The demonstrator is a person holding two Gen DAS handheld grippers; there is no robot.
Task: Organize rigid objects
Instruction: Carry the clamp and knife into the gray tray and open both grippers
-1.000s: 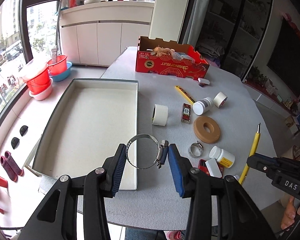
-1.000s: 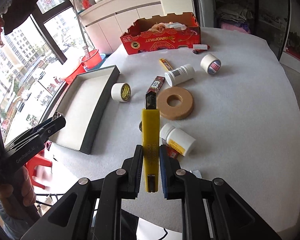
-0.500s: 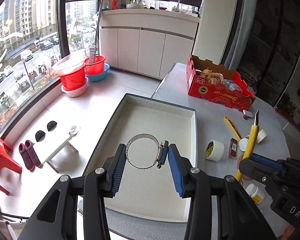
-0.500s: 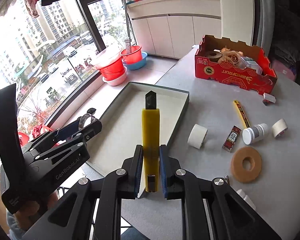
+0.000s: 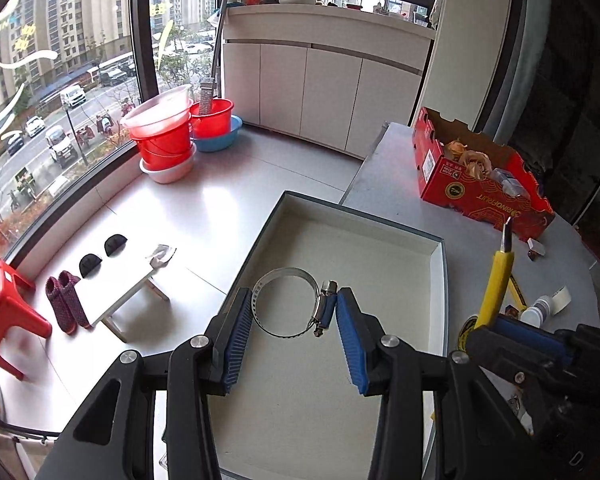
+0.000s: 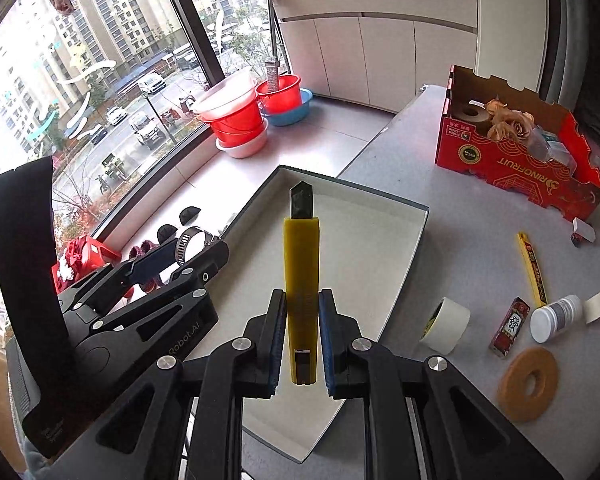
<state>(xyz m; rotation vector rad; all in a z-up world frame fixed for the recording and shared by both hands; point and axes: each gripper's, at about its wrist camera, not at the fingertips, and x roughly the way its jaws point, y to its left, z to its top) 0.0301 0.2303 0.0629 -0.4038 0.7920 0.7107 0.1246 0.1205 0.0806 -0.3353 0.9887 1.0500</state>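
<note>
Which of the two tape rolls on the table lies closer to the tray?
The cream tape roll with the yellow-and-black core, lying right beside the tray. The other white roll sits much farther right, beyond the white bottle.

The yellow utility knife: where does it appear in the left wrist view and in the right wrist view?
Left wrist view: yellow utility knife stands at the right edge, in the right gripper.
Right wrist view: it stands upright at the centre, over the tray.
Shared landmark: the red cardboard box, upper right in both.
</note>
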